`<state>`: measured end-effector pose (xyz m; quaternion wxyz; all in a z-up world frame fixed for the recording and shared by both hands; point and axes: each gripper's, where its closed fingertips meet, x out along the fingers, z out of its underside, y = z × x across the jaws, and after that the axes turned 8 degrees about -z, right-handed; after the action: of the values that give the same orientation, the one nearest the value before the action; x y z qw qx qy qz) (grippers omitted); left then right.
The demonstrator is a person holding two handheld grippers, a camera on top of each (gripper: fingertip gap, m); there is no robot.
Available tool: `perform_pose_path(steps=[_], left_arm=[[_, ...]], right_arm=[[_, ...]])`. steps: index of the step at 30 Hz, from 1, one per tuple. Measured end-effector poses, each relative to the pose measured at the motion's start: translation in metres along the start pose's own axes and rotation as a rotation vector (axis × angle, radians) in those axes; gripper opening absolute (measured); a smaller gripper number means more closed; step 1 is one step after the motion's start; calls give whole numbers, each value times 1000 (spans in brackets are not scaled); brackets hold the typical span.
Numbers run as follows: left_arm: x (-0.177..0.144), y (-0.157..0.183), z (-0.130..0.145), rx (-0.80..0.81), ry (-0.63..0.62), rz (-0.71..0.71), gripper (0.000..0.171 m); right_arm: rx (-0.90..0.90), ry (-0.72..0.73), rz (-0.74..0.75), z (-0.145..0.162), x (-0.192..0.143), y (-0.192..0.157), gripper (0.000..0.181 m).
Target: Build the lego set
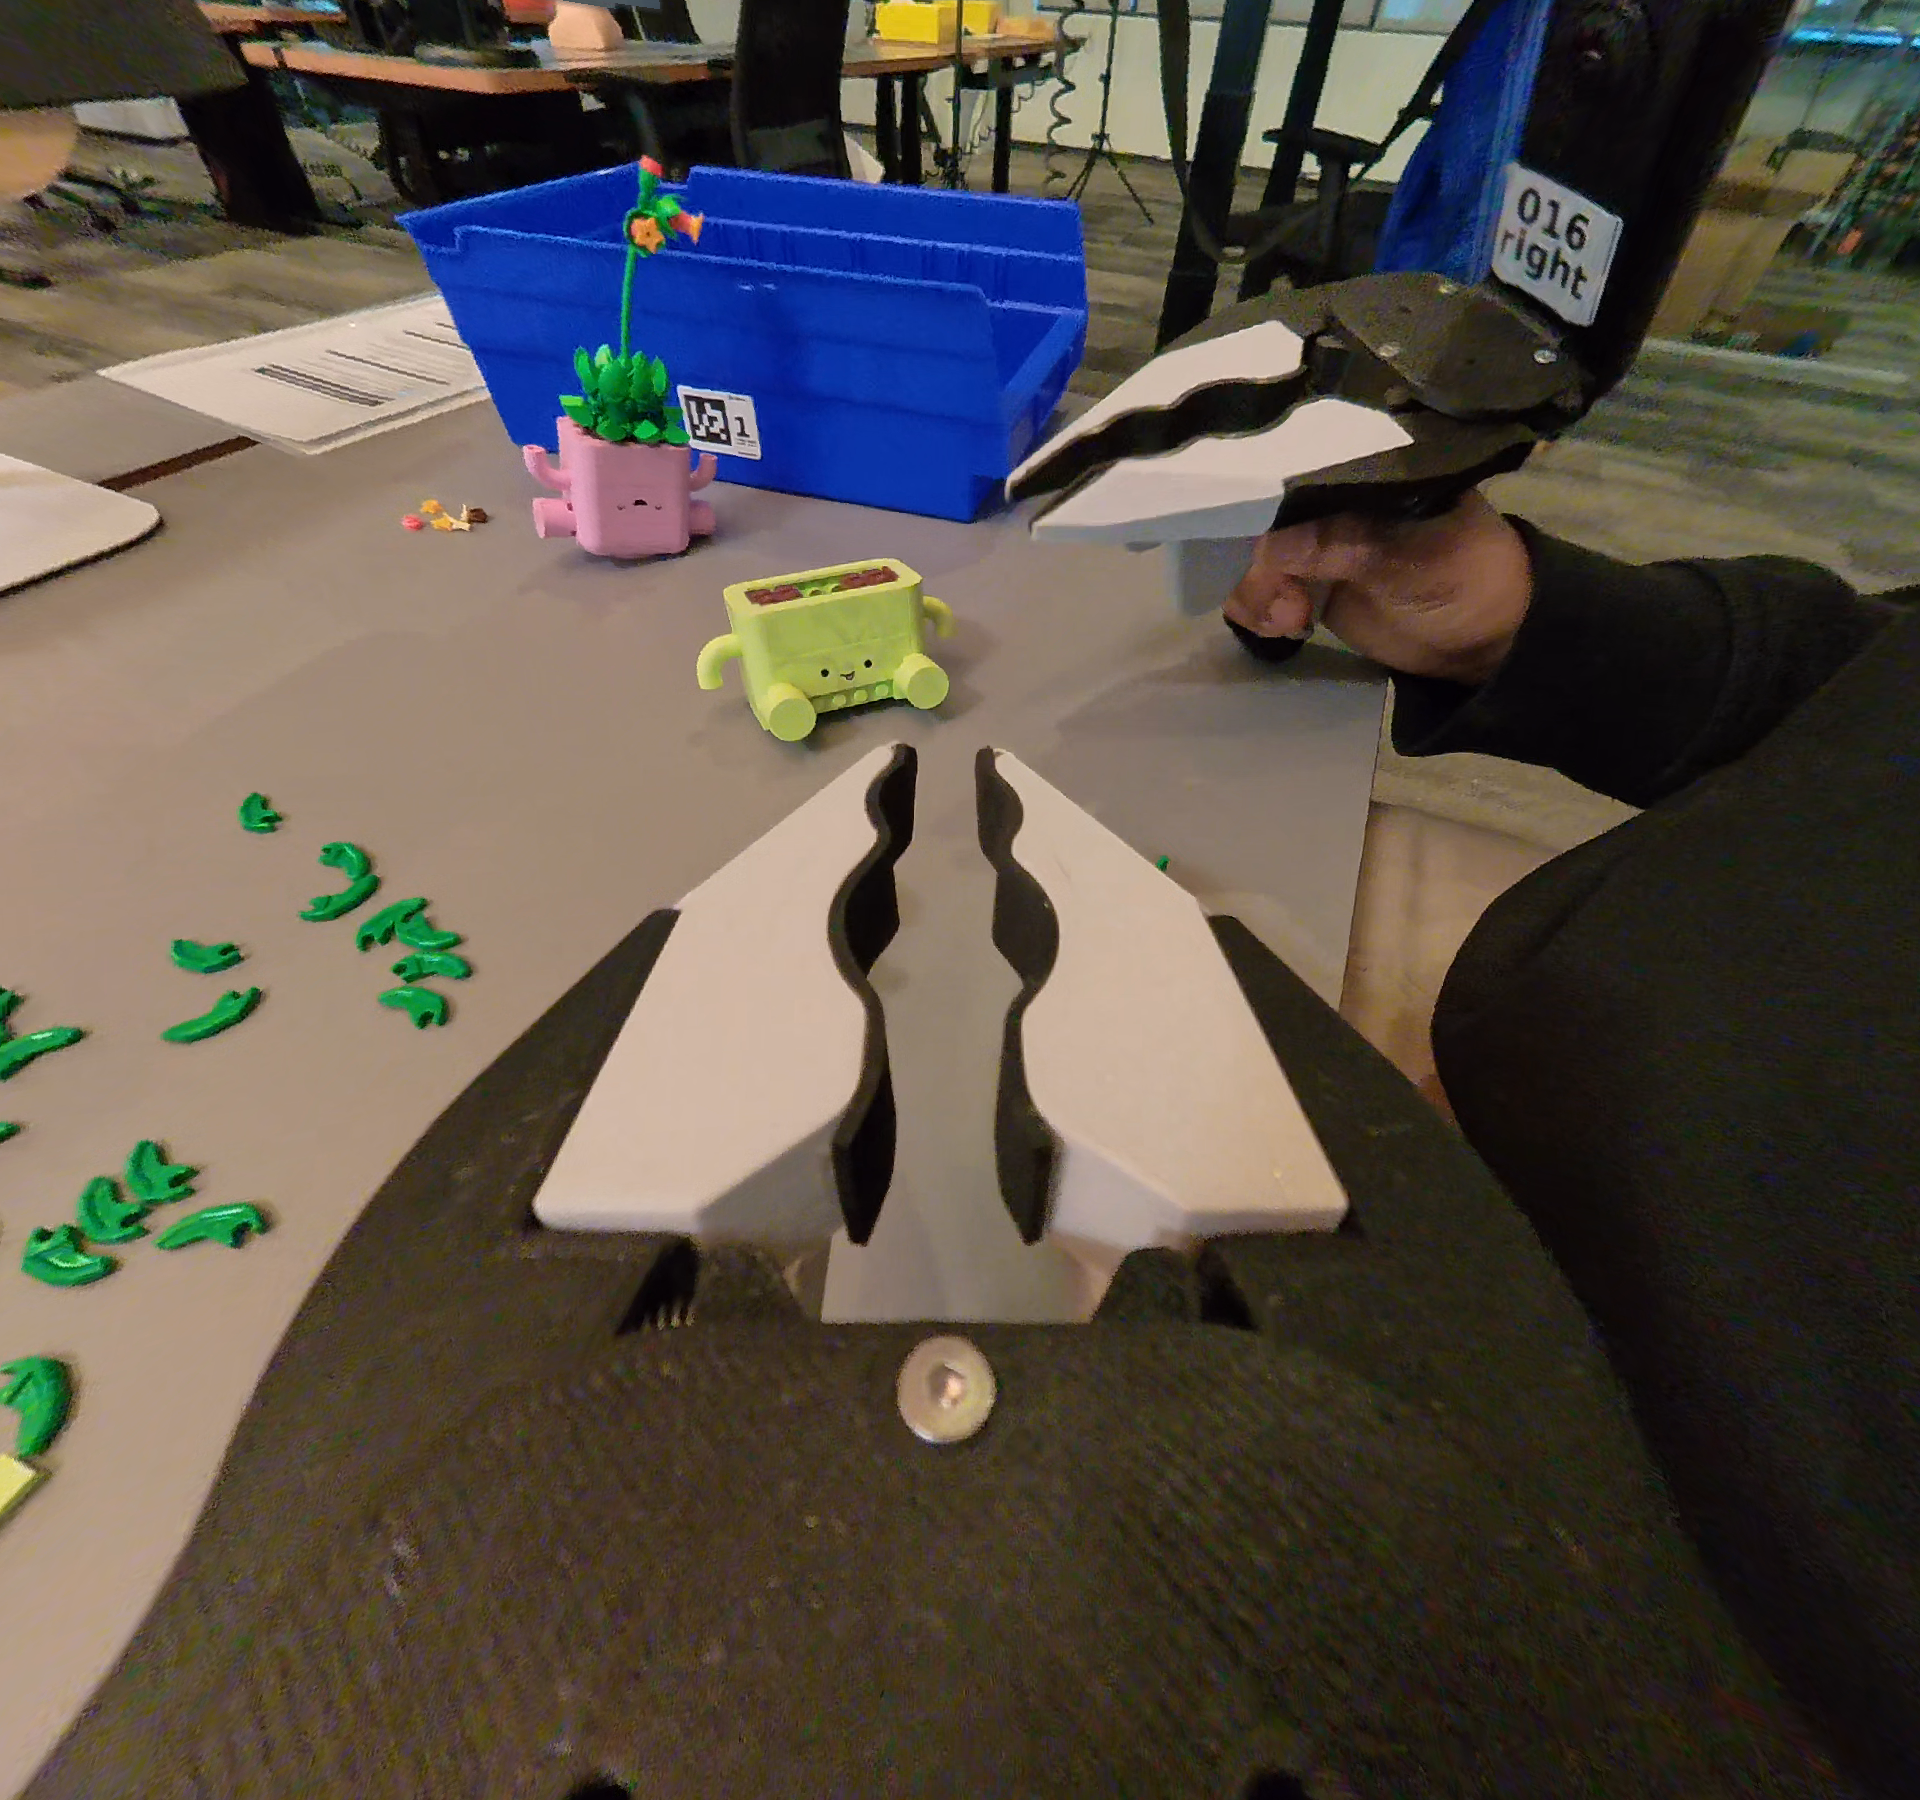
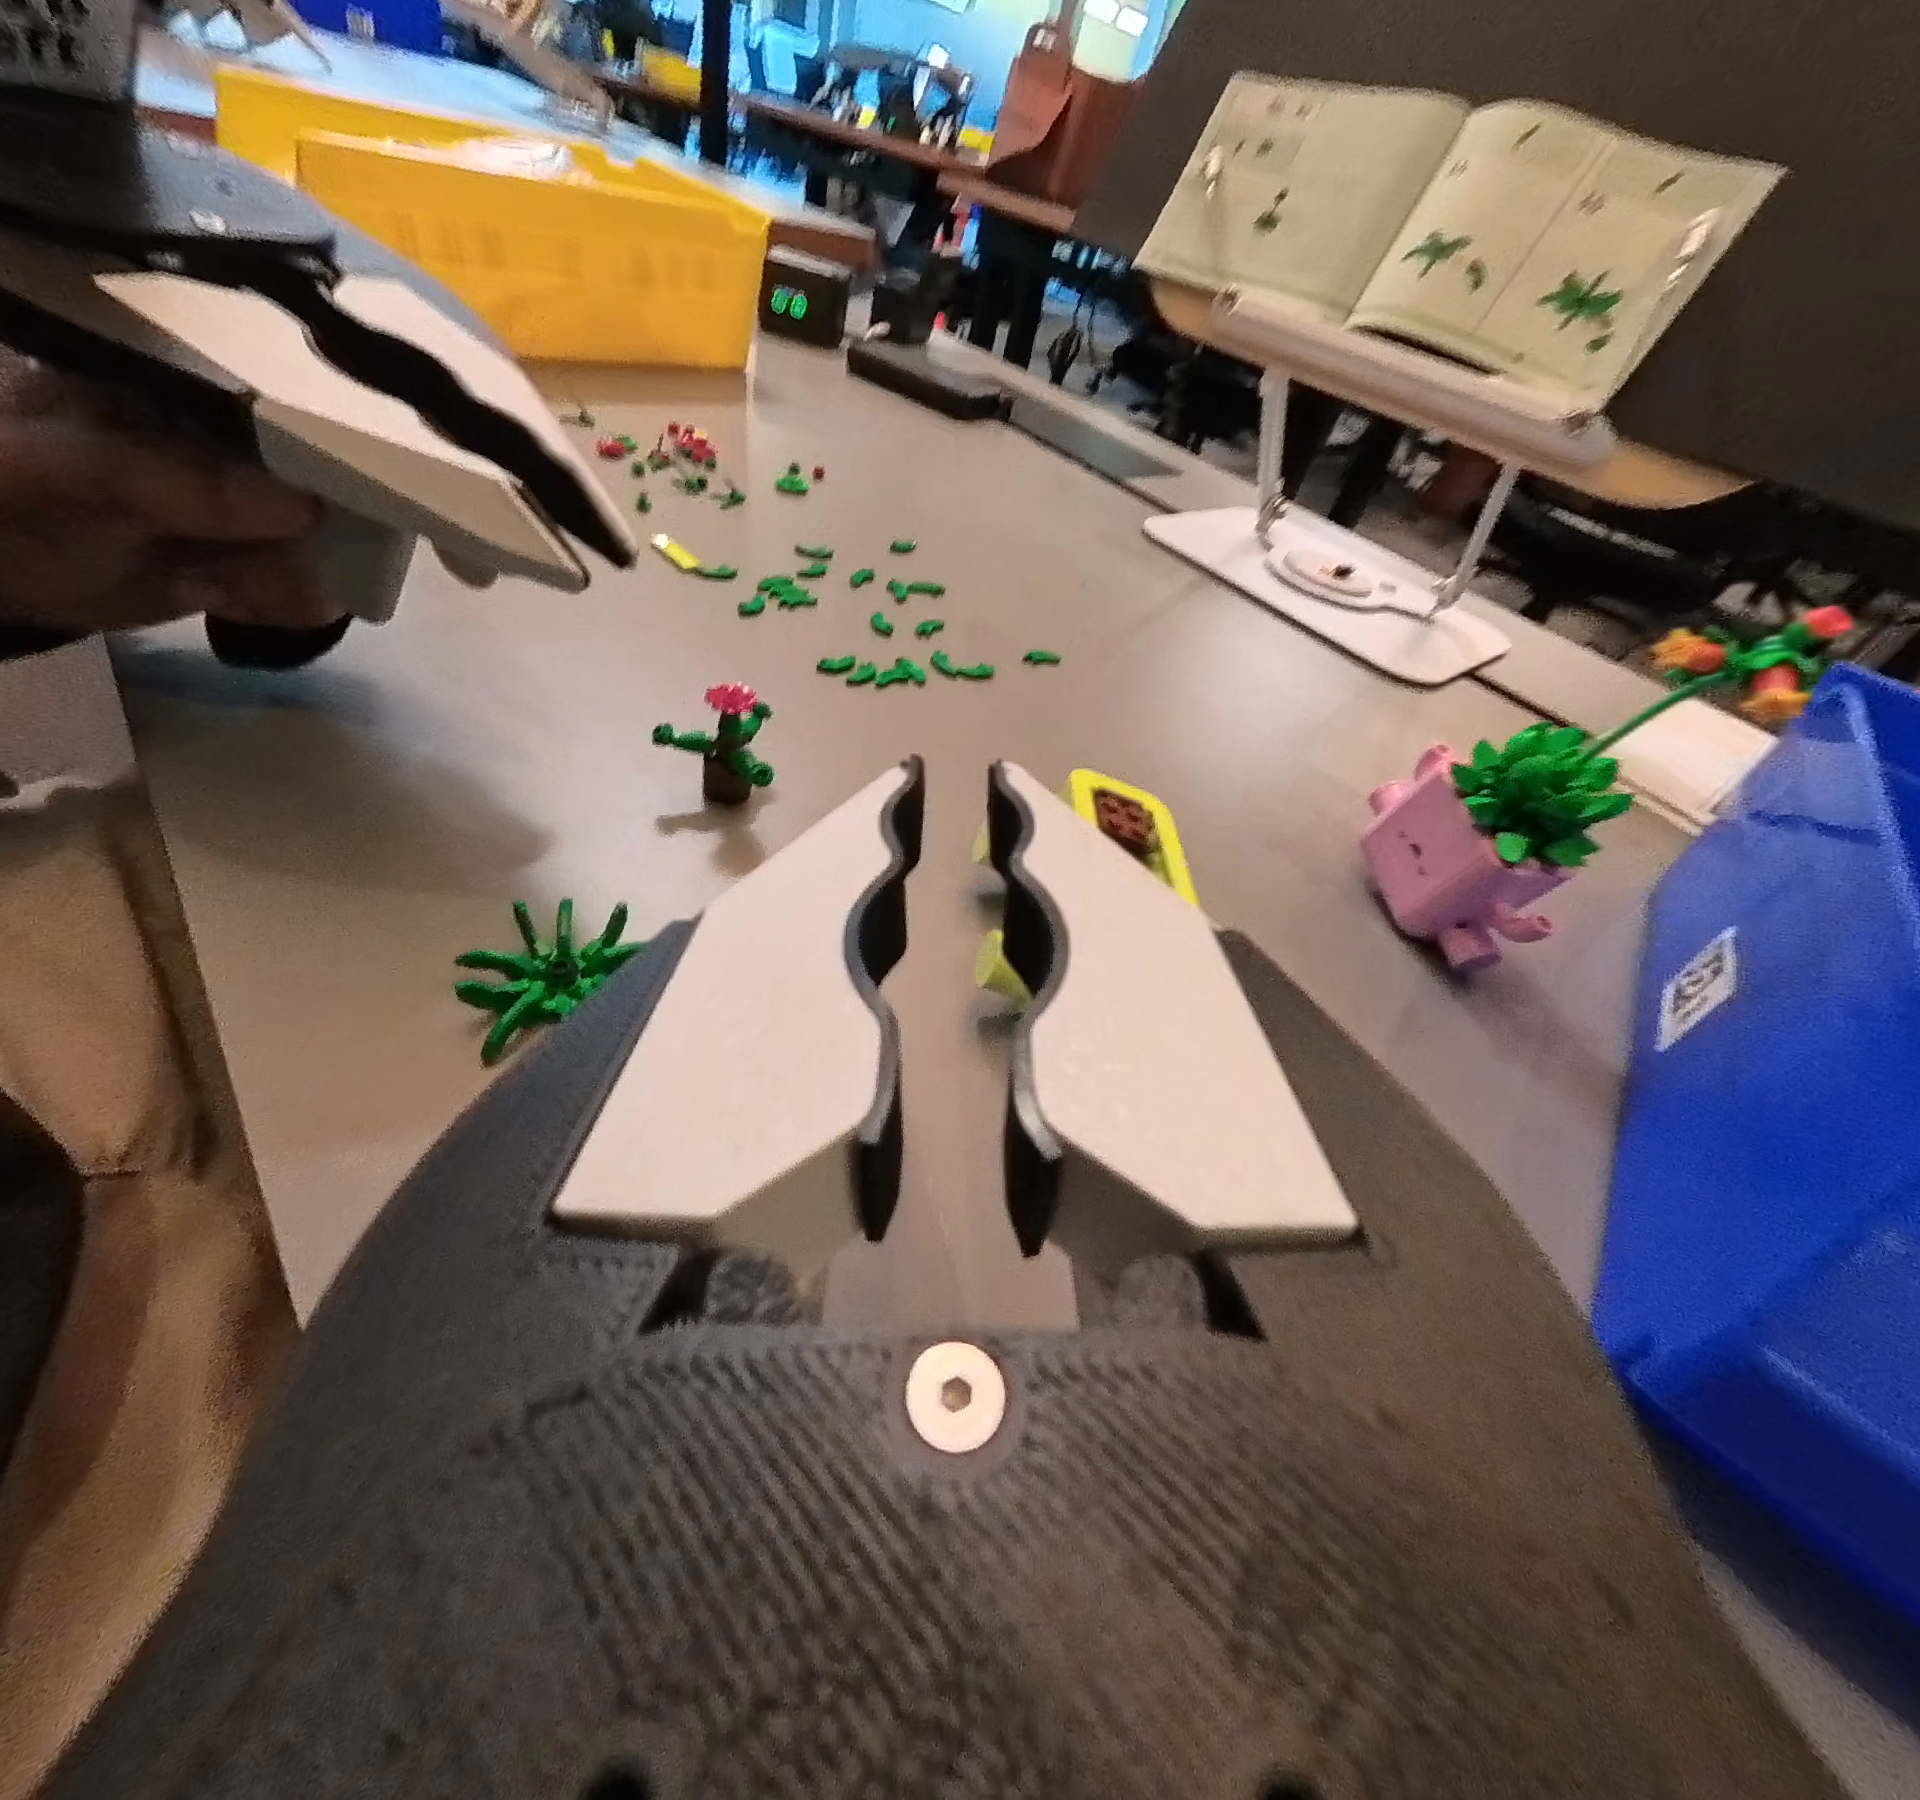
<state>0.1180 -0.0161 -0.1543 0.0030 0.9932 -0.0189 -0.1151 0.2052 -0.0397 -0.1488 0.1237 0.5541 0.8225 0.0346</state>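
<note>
Tabletop (image 1: 520,732), grey, carried every item of the set. Blue bin (image 1: 831,337) with a square tag on its wall stood at the far side in the left wrist view; a yellow bin (image 2: 520,244) lay at the far end in the right wrist view. Instruction booklet (image 2: 1455,223) rested open on a white stand (image 2: 1330,576) beyond the scattered parts.

Left gripper (image 1: 945,763) pointed toward the lime-green pot (image 1: 826,644) with its jaws parted by a narrow gap and nothing between them. Right gripper (image 2: 954,779) showed the same narrow gap, also empty; it hung above the table edge, held by a hand (image 1: 1382,597) in a black sleeve, with the lime-green pot partly hidden behind its right finger.

Pink pot (image 1: 623,493) stood upright just in front of the blue bin, topped with green leaves and a tall green stem (image 1: 629,296) bearing orange and red flowers. The lime-green pot stood nearer, well apart from the pink one, its brown-studded top bare of plants. A spiky green plant piece (image 2: 540,971) lay flat beside the right gripper's body, and a small cactus (image 2: 727,742) with a pink bloom stood on a dark base near it.

Loose green leaf pieces (image 1: 343,919) were scattered to the left of the left gripper. Small red and green bits (image 2: 675,462), too blurred to identify, possibly flower parts, lay farther off, and a few tiny orange and red pieces (image 1: 447,516) sat left of the pink pot.
</note>
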Motion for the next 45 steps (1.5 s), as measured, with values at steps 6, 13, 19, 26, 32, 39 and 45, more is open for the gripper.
perform_pose_path(steps=[6,13,19,26,32,39,45], left_arm=[[0,-5,-1,-74,18,34,14],[-1,-11,-2,-138,27,45,19],[4,-13,0,-178,3,62,26],[7,-10,1,-137,-8,49,27],[8,-10,3,-142,-23,51,28],[8,-13,2,-162,-16,50,29],[8,-13,2,-158,-15,42,30]], right_arm=[[62,59,31,-5,-7,10,15],[133,26,-24,0,-2,11,15],[163,-4,-64,5,2,9,14],[176,-30,-94,8,7,7,15],[150,-60,-94,11,9,4,15],[122,-119,-105,17,15,-1,15],[112,-133,-106,19,16,-2,15]])
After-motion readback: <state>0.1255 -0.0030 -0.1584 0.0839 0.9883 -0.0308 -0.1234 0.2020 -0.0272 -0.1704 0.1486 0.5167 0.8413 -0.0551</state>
